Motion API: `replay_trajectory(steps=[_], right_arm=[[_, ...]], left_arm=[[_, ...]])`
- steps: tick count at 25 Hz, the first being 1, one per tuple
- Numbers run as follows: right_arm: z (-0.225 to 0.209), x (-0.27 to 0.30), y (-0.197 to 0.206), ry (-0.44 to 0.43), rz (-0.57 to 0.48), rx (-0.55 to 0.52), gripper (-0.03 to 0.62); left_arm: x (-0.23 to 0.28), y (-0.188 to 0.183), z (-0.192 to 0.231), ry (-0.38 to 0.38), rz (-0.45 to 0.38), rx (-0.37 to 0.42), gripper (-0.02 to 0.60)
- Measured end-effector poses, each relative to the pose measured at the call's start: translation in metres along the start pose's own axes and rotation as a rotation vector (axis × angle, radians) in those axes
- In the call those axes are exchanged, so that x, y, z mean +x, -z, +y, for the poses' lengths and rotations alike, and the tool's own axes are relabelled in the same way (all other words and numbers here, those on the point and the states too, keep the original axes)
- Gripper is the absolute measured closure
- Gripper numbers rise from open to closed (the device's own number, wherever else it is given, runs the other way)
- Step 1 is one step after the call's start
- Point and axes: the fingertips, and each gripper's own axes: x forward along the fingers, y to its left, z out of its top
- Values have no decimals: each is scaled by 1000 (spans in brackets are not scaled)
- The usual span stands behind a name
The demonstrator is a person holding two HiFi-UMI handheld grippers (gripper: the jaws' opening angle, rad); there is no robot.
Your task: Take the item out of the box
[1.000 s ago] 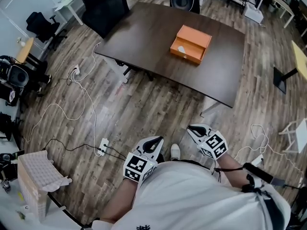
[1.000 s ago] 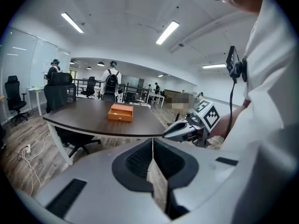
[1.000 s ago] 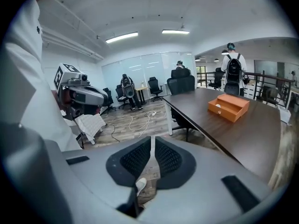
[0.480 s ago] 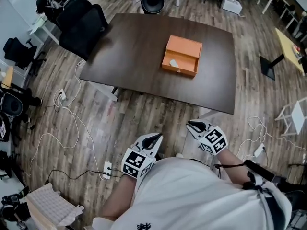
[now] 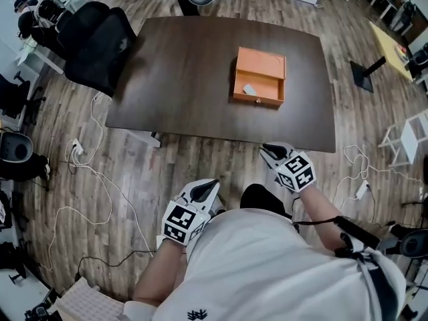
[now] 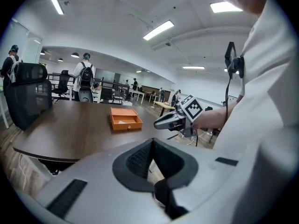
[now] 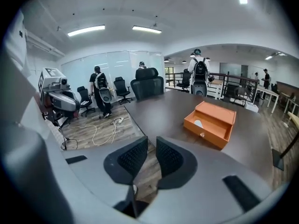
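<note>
Dark-wood table (image 5: 187,79) nearly reached, orange box (image 5: 259,77) closer; just cracked right gripper (image 5: 269,151) open, empty; left gripper (image 5: 212,183) seemingly pinched shut; item (image 5: 249,89) untouched.

No legible words, numbers or brand names appear in any view. The left marker cube (image 5: 180,222) and the right marker cube (image 5: 298,172) carry black-and-white square code patterns only. The dark emblem (image 5: 197,315) on the white shirt (image 5: 267,266) is too small to read.
</note>
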Motion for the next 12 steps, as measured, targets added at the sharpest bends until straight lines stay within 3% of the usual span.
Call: replay_trajectory(steps=[5,12], right_arm=[[-38,37,-17,18,42,-24,543],[-137,93,-48,19,92,-46,530]], left_arm=[[-2,-12,35,-47,-39,-37,572],[26,-47,78,-154,-47,-90,572]])
